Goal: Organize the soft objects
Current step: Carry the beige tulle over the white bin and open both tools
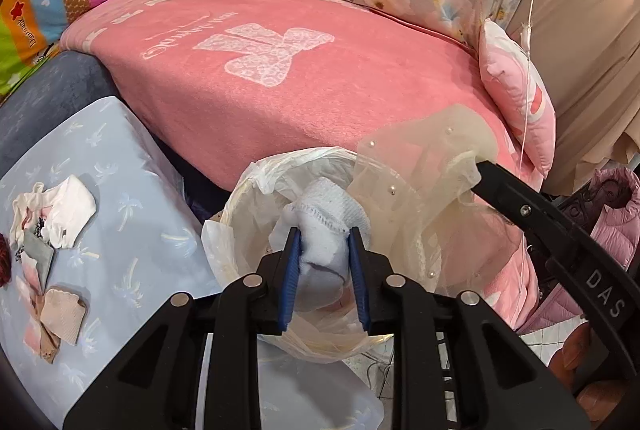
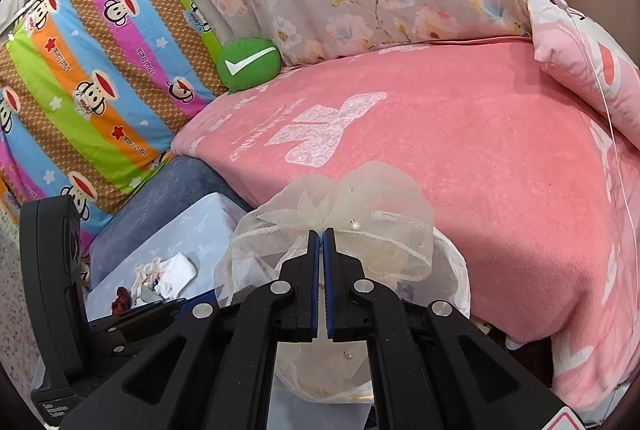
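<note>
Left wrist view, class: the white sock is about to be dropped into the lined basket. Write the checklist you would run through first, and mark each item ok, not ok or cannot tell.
1. Left gripper shut on the white sock: ok.
2. Sock positioned over the lined basket opening: ok.
3. Right gripper shut on the cream tulle bag: ok.
4. Tulle bag held clear of the basket opening: not ok; it drapes over the right side of the rim.
5. Room left inside the basket: cannot tell; the sock and the gripper hide the inside.
6. Remaining socks on the blue cloth out of the way: ok.
</note>
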`<state>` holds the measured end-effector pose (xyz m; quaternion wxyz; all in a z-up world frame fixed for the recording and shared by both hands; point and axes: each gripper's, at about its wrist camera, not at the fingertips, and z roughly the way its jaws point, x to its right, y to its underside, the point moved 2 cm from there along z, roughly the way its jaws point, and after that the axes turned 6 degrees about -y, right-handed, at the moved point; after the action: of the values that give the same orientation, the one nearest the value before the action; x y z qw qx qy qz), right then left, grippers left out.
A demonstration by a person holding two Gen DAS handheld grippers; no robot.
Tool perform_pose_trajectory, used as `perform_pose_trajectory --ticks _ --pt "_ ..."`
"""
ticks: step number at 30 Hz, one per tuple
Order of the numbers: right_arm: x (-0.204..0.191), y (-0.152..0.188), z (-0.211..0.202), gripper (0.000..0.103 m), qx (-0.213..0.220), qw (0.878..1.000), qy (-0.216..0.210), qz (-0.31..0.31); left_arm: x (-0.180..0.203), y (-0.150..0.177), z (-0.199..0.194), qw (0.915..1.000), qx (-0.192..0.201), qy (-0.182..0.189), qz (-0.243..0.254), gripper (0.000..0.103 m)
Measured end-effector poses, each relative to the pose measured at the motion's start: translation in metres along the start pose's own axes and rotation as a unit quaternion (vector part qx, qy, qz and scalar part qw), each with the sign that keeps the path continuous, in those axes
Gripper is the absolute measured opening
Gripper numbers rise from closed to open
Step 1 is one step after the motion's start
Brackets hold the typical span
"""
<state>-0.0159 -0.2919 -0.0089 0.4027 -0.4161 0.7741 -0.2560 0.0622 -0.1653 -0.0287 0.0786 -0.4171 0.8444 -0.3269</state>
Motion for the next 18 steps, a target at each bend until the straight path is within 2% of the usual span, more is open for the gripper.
perform_pose_trajectory --ticks 6,7,8,10,18 --pt "0.002 -0.001 0.002 0.007 -0.002 1.000 0.003 0.003 0.002 -0.001 0.002 1.0000 0.004 0.003 -0.001 0.026" --pt "0.001 -0.001 0.002 0.007 -0.001 1.000 0.004 0.004 0.002 -0.002 0.003 1.0000 0.004 0.001 -0.002 0.034" --pt "0.001 -0.001 0.002 0.008 -0.001 1.000 0.003 0.005 0.001 -0.002 0.003 1.0000 0.004 -0.005 -0.005 0.051" --pt "0.001 -0.001 0.004 0.008 -0.004 1.000 0.000 0.005 -0.002 -0.003 0.001 0.9996 0.013 -0.019 -0.015 0.065" --pt "-0.001 0.001 0.005 0.011 -0.007 1.000 -0.003 0.001 -0.011 -0.004 0.001 0.9992 0.013 -0.026 -0.027 0.066"
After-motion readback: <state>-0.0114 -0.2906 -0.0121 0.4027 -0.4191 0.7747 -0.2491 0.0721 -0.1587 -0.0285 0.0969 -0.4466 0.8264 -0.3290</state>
